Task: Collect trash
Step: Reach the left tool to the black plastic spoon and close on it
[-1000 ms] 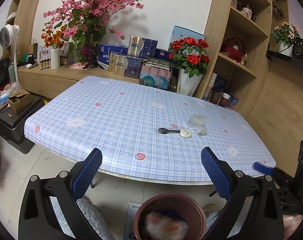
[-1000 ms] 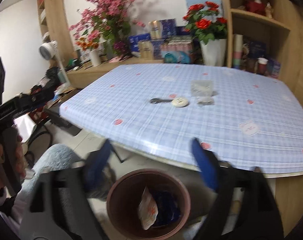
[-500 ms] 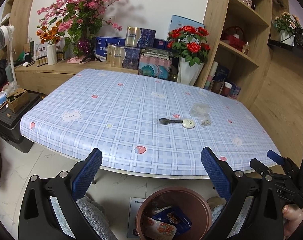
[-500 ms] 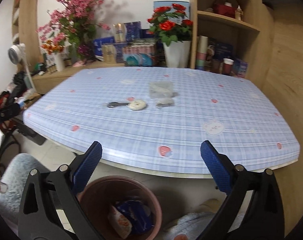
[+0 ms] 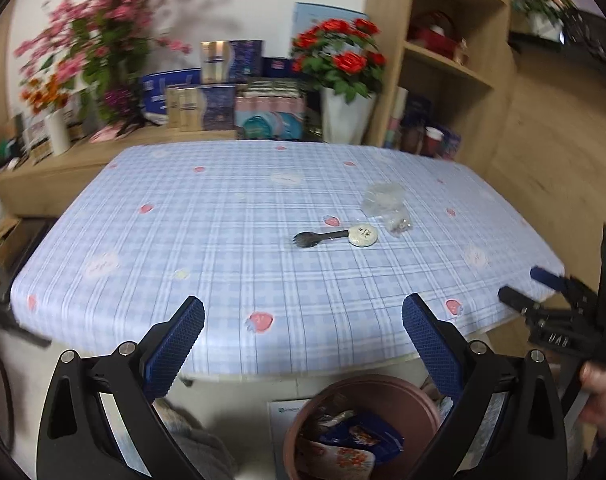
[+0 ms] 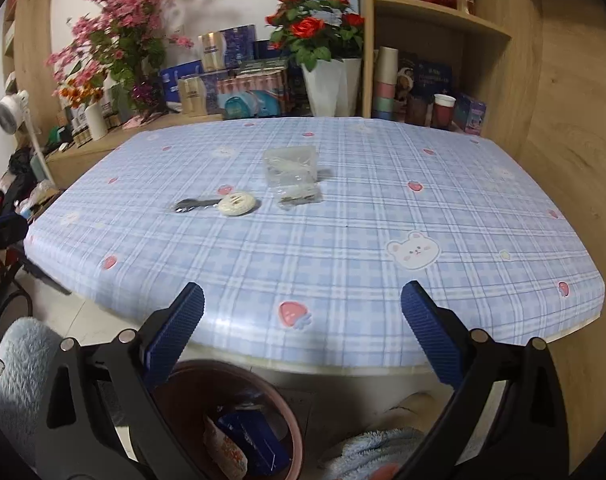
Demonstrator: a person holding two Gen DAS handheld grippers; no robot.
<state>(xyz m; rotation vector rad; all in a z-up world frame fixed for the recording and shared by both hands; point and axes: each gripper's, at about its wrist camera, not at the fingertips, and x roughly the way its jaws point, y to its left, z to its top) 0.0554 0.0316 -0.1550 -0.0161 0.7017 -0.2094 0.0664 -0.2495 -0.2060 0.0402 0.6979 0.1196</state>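
On the blue checked tablecloth [image 5: 223, 240] [image 6: 363, 220] lie a black plastic spork [image 5: 319, 237] [image 6: 193, 204], a round white lid [image 5: 363, 235] [image 6: 237, 203], a small clear bag with dark bits [image 5: 399, 223] [image 6: 299, 196] and a crumpled clear wrapper [image 5: 383, 198] [image 6: 290, 164]. A brown bin [image 5: 363, 428] [image 6: 231, 420] with snack wrappers inside stands on the floor below the table's near edge. My left gripper [image 5: 303, 324] and right gripper [image 6: 302, 308] are both open and empty, held above the bin, short of the trash. The right gripper also shows at the right edge of the left wrist view [image 5: 543, 292].
A white vase of red roses [image 5: 343, 80] [image 6: 323, 52], boxes and pink blossoms [image 5: 103, 40] line the sideboard behind the table. Wooden shelves [image 5: 443, 60] [image 6: 443, 40] rise at the back right. Fluffy blue slippers [image 6: 19, 380] sit by the bin. A hand [image 5: 599, 392] holds the right tool.
Both grippers have moved a little forward and up toward the table edge, staying open. The trash on the table has not moved.
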